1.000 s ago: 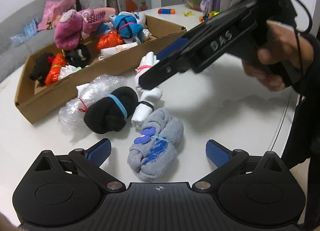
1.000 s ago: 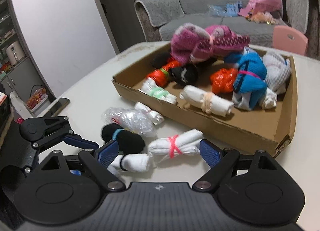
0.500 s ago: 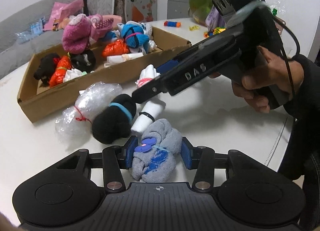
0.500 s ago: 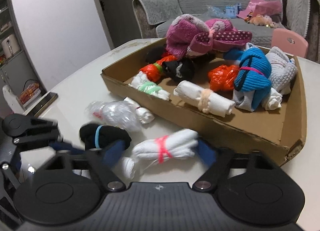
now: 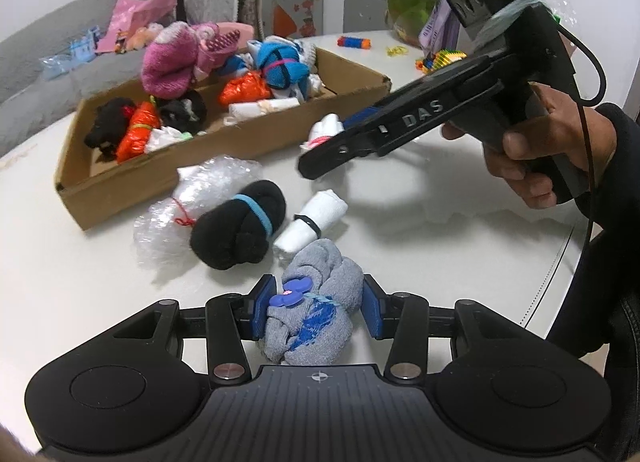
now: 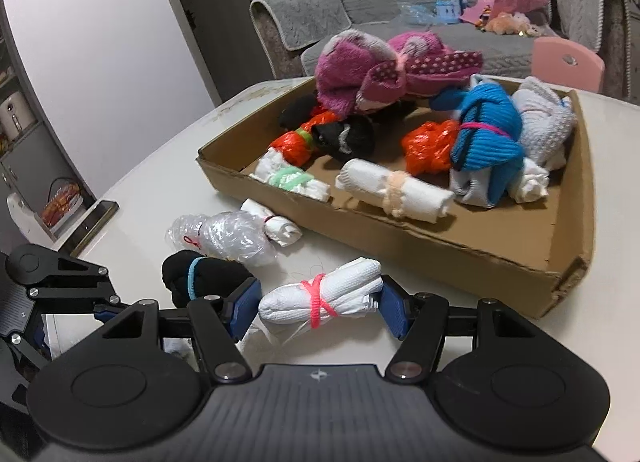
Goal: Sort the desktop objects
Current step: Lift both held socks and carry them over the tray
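Note:
My left gripper (image 5: 316, 312) is shut on a grey sock bundle with a blue flower clip (image 5: 316, 314), lifted slightly off the white table. My right gripper (image 6: 320, 306) is shut on a white roll tied with a pink band (image 6: 324, 294), held above the table near the cardboard box (image 6: 440, 240); it shows in the left wrist view (image 5: 324, 133) too. On the table lie a black sock ball with a blue band (image 5: 240, 232), a small white roll with a black band (image 5: 312, 223) and a bubble-wrap bundle (image 5: 192, 205).
The box (image 5: 224, 159) holds several bundles: magenta fluffy socks (image 6: 360, 73), a blue sock (image 6: 486, 133), orange bags (image 6: 430, 145), white rolls (image 6: 396, 195). A fish jar (image 5: 420, 1) and small toys stand at the table's far side. A sofa (image 6: 400, 5) is behind.
Both grippers closed on their bundles: the left on the grey sock bundle, the right on the white roll. Both then lifted them a little.

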A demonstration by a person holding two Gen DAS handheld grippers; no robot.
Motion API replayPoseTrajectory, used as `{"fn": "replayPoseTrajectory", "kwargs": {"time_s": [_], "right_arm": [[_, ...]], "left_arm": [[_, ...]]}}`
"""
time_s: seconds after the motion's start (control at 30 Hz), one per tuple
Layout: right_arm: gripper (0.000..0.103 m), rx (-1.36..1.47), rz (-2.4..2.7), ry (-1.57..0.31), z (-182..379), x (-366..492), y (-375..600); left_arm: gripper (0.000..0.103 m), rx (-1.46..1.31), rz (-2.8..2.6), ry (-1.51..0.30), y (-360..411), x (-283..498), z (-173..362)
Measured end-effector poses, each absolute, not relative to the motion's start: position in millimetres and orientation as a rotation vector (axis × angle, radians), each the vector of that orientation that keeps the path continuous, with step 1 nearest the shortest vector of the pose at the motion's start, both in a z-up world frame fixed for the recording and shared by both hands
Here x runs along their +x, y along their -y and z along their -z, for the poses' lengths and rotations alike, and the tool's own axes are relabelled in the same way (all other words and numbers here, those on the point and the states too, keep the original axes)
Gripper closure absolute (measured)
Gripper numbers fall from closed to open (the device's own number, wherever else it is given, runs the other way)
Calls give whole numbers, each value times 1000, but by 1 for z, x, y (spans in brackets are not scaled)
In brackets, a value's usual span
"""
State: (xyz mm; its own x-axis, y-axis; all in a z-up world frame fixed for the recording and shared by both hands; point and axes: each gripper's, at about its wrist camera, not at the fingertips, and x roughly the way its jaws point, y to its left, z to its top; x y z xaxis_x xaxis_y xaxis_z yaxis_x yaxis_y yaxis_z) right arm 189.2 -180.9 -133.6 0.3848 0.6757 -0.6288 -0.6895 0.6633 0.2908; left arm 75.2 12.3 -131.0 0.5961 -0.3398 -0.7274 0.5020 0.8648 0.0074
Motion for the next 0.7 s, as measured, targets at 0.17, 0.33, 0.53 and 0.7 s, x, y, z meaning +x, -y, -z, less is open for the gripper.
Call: {"fn": "replayPoseTrajectory", "kwargs": {"time_s": [0.17, 0.33, 0.53, 0.7], "right_arm": [[44, -10, -877, -772, 123, 188, 191], [44, 18, -874, -736, 107, 191, 206], [44, 83, -849, -680, 90, 198, 230], [44, 138, -809, -629, 77, 207, 253]], "left_arm": [[51, 182, 470, -778, -24, 68, 120], [51, 174, 416, -756, -33, 57, 104], [51, 149, 322, -715, -58, 48, 73], [51, 143, 219, -687, -83, 46, 47]]}}
